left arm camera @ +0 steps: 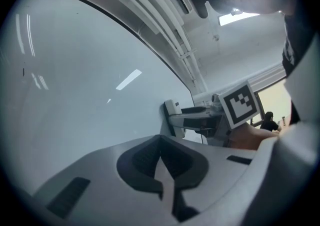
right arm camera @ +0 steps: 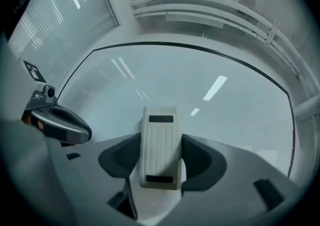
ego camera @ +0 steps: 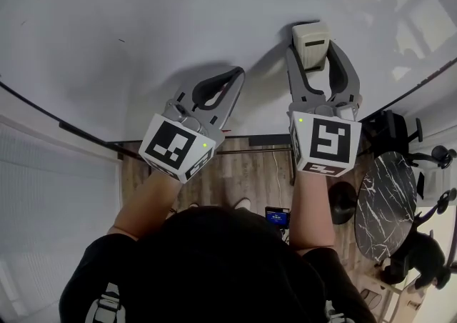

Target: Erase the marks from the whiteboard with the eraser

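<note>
The right gripper (ego camera: 313, 57) is clenched on the eraser (ego camera: 311, 34), with its jaws on the two long sides. The eraser's face appears to rest against the whiteboard (ego camera: 143, 7), right of centre in the head view. The left gripper (ego camera: 234, 75) has its jaws closed together on nothing and hangs near the board, apart from the eraser. The board looks almost clean: only a small dark speck (ego camera: 121, 41) shows, up and left of the left gripper. To wipe well, keep the eraser flat, hold even pressure and sweep in overlapping strokes toward the speck. Keep the left gripper out of the stroke path. A tilted eraser would likely skip.
</note>
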`<state>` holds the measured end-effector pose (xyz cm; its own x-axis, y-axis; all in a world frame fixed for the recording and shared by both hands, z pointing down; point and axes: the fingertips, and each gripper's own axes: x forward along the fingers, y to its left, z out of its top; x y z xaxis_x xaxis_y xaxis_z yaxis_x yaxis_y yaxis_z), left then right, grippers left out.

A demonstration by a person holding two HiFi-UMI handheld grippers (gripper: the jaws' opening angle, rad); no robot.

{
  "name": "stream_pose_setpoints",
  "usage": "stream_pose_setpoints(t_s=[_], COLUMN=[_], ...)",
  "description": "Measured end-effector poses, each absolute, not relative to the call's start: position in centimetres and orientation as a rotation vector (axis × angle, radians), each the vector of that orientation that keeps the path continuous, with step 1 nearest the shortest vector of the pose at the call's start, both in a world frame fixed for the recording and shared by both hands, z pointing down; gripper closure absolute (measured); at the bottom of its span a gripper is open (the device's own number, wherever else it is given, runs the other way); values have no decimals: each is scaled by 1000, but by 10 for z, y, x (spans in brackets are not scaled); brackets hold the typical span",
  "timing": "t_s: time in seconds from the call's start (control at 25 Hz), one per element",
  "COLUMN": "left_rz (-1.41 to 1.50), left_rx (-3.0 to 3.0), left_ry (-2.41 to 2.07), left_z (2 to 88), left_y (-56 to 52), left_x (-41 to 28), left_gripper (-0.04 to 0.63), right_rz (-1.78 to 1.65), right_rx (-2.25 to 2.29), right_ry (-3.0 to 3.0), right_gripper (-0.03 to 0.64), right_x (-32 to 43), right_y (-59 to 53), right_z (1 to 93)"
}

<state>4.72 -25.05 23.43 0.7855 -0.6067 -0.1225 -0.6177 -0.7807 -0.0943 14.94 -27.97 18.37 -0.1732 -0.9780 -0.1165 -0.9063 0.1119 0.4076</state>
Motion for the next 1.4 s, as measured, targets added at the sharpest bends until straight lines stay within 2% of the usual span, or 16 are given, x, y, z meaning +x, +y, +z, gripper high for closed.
stream_pose_setpoints(t_s=[0.56, 1.4], left_rz=[125, 95], left_rx=[-2839, -2800], left_ry=[989, 1054], left_z=[234, 241], left_y=[-267, -264], left_x=[82, 145], left_gripper=[591, 591], right_rz=[-623, -546], right_rx=[1922, 1998], right_ry=[-2250, -2293], right_gripper=[367, 367], right_x=[185, 295], right_y=[-289, -286], right_z=[181, 190])
